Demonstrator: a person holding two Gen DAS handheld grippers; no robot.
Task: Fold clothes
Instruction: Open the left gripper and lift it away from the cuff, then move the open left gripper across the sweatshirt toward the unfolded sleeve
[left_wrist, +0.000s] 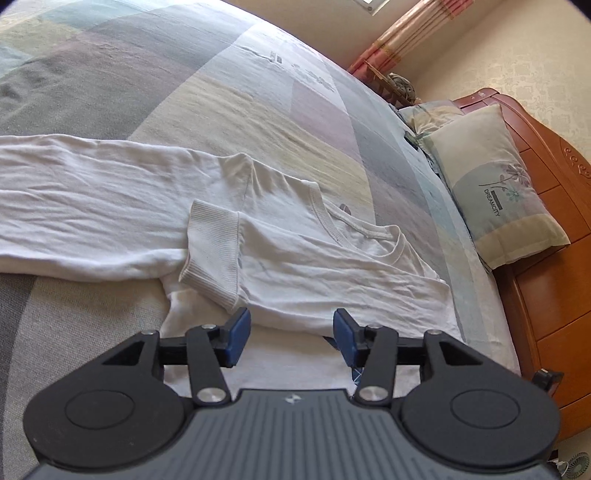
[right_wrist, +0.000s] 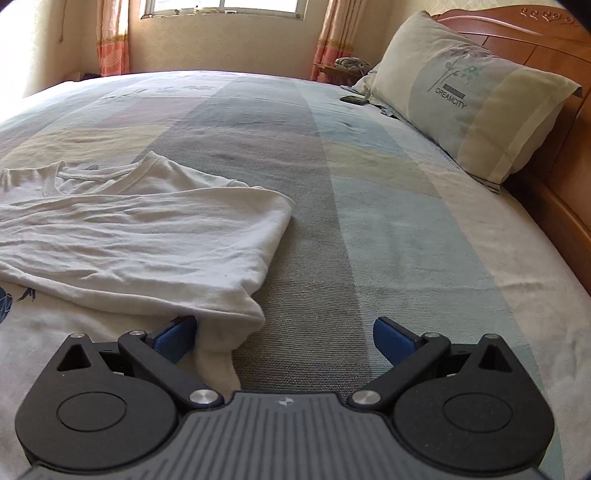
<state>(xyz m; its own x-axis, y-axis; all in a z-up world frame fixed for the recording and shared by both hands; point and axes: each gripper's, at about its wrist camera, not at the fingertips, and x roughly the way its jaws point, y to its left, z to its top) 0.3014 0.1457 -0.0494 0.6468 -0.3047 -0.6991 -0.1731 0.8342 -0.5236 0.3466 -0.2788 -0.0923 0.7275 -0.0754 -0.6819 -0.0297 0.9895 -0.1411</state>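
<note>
We have a white long-sleeved shirt (left_wrist: 110, 206) lying on the patchwork bedspread (left_wrist: 229, 92), well short of the DREAMCITY pillow (left_wrist: 495, 184) at the wooden headboard (left_wrist: 546, 280). Taking the shirt's neckline (left_wrist: 343, 218) as our landmark: one side is folded in across the body below the neckline, and the ribbed cuff (left_wrist: 212, 254) of that sleeve lies on top, on the side of the neckline away from the pillow. Our left gripper (left_wrist: 291, 334) hangs over the near edge of that fold with its blue pads parted and no cloth between them, so it grips nothing. Our right gripper (right_wrist: 284, 341) is spread wide at the folded corner on the pillow side of the neckline; its left pad (right_wrist: 175, 338) rests against the cloth edge, but nothing is pinched. We judge that this fold is laid and the hands are free for the next one. To do it well, we should flatten the wrinkled fold toward the neckline, straighten the sleeve along the body, then pinch the opposite side at shoulder and hem, taking both layers. We should lift low, since the thin jersey will likely drag and undo the first fold.
</note>
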